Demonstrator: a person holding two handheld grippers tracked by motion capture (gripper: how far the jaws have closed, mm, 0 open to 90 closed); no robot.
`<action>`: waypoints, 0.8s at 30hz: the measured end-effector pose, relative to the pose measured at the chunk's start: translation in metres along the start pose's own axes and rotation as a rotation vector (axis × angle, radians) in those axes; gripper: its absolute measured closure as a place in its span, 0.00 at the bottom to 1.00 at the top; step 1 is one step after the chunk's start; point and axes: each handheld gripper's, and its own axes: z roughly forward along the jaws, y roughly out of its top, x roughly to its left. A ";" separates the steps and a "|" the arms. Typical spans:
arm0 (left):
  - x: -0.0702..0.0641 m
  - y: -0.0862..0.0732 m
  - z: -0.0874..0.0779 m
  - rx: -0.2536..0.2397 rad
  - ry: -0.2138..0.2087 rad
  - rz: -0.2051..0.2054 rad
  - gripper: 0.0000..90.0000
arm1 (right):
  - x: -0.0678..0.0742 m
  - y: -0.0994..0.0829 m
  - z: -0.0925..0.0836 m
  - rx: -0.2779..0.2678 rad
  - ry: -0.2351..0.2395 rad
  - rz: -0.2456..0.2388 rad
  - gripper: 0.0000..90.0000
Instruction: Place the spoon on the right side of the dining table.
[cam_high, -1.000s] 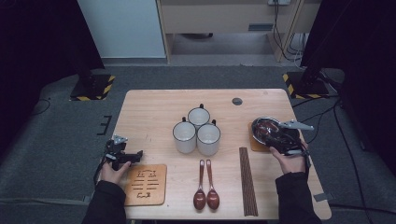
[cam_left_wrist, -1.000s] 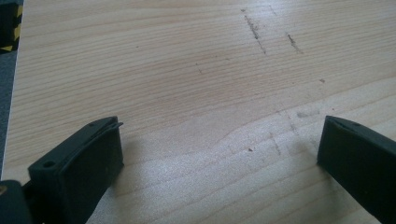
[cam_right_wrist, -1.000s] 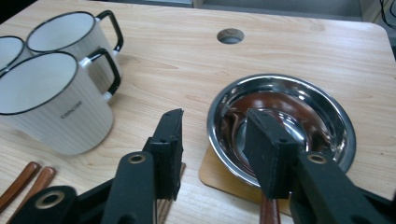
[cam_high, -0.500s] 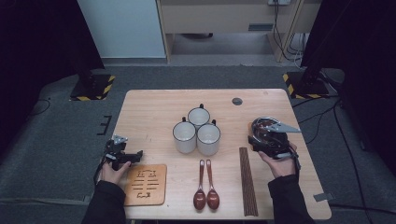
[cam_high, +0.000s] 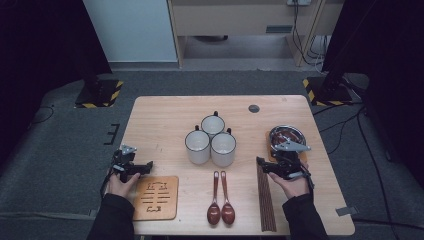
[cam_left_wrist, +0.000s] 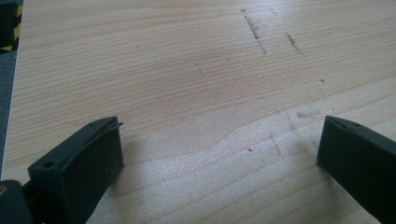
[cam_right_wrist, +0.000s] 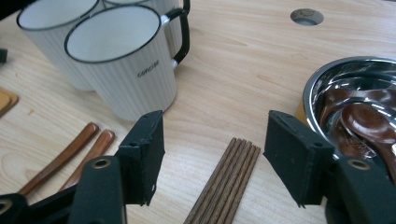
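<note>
Bench: pale wood top with fine straight grain, a few dark scratches in the left claw view, a round grommet hole near the far edge at 1 o'clock.

Room: grey carpet floor; black-and-yellow striped stand feet at 10 and 2 o'clock; white panel and beige cabinet beyond the far edge; dark curtains on both sides.

Right claw: at 4 o'clock on the bench, jaws apart and just opening wider, nothing pressed between them; the end of the chopsticks lies on the wood between the jaws.

Chopsticks: brown wooden bundle lying lengthwise toward the near edge, at 5 o'clock.

Left claw: at 8 o'clock, jaws wide apart over bare wood, holding nothing.

Steel bowl: at 3 o'clock, on a wooden coaster, brown spoons inside, just beside the right claw.

Three white enamel mugs: clustered at centre, touching.

Two wooden spoons: side by side at 6 o'clock.

Slotted wooden trivet: at 7 o'clock, just beside the left claw.
</note>
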 end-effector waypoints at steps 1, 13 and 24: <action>0.000 0.000 0.000 0.000 0.000 0.000 0.00 | 0.001 -0.001 0.000 0.002 -0.002 -0.004 0.41; 0.000 0.000 0.000 0.000 -0.001 0.001 0.00 | 0.000 -0.031 0.005 0.070 -0.016 0.014 0.39; 0.000 0.000 0.000 0.000 0.000 0.001 0.00 | -0.006 -0.052 0.003 0.105 -0.038 0.035 0.37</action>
